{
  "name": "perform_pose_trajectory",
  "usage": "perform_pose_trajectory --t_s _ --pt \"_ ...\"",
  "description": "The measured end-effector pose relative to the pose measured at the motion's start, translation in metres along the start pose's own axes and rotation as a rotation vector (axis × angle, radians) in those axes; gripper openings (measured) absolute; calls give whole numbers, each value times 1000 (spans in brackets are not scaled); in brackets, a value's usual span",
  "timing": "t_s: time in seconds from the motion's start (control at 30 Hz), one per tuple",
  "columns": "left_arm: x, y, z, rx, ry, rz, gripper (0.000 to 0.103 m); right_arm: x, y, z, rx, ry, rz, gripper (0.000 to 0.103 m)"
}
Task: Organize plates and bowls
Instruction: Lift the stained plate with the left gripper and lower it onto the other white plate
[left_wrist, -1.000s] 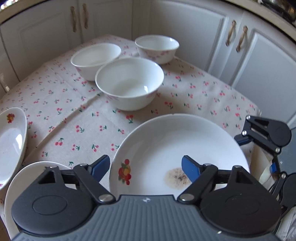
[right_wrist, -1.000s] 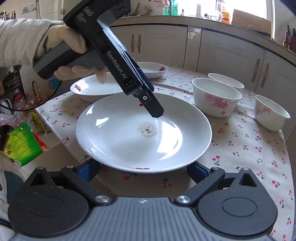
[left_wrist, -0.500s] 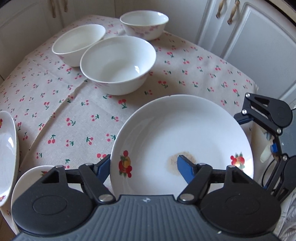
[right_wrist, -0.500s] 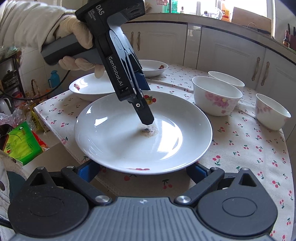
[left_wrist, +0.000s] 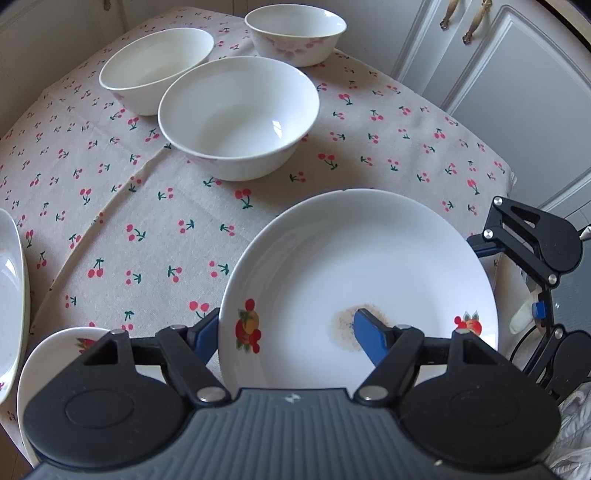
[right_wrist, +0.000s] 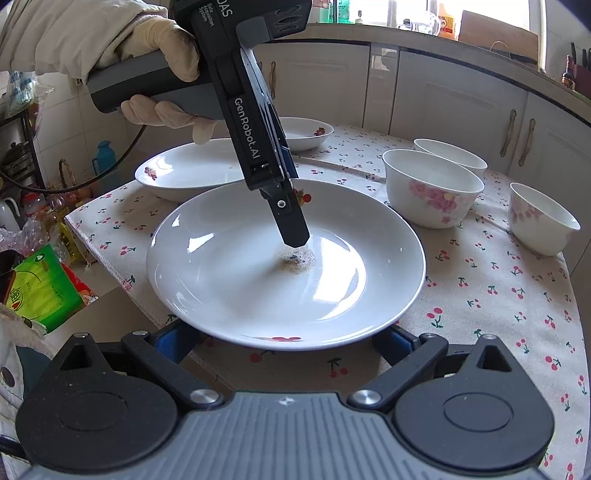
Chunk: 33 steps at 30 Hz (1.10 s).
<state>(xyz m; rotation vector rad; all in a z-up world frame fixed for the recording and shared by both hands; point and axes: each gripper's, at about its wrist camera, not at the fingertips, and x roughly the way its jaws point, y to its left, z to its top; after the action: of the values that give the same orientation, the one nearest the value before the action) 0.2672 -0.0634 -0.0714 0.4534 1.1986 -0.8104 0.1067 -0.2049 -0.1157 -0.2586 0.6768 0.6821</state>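
A large white plate (left_wrist: 354, 258) with fruit prints and a brown stain (right_wrist: 297, 258) lies at the near edge of the cherry-print table. My left gripper (left_wrist: 286, 328) points steeply down over it, held by a gloved hand (right_wrist: 162, 44). One blue pad sits just outside the rim and the other rests on the stain, so the jaws are shut across the plate's sloping wall. My right gripper (right_wrist: 284, 339) stands open, its pads spread low on either side of the plate's near rim (right_wrist: 280, 338). One of its fingers (left_wrist: 524, 236) shows beside the plate.
Three white bowls stand farther back: a big one (left_wrist: 238, 118) and two smaller ones (left_wrist: 155, 70) (left_wrist: 295, 33). Two more plates (right_wrist: 188, 173) (right_wrist: 303, 129) lie to the left. White cabinets (right_wrist: 443, 99) ring the table, and a green packet (right_wrist: 40, 288) lies below its edge.
My left gripper tipped further downward and its jaws narrowed around the plate's rim, the inner pad coming onto the stain. The right gripper and the plate stayed where they were.
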Motion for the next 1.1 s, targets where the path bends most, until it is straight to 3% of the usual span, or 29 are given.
perform_pose_trajectory --t_s 0.7,1.1 --pt "-30 11 -5 -18 -103 -5 74 -8 -4 28 -8 7 11 101" --pt "-61 43 -34 -79 -157 34 74 6 11 65 -89 -13 44 101"
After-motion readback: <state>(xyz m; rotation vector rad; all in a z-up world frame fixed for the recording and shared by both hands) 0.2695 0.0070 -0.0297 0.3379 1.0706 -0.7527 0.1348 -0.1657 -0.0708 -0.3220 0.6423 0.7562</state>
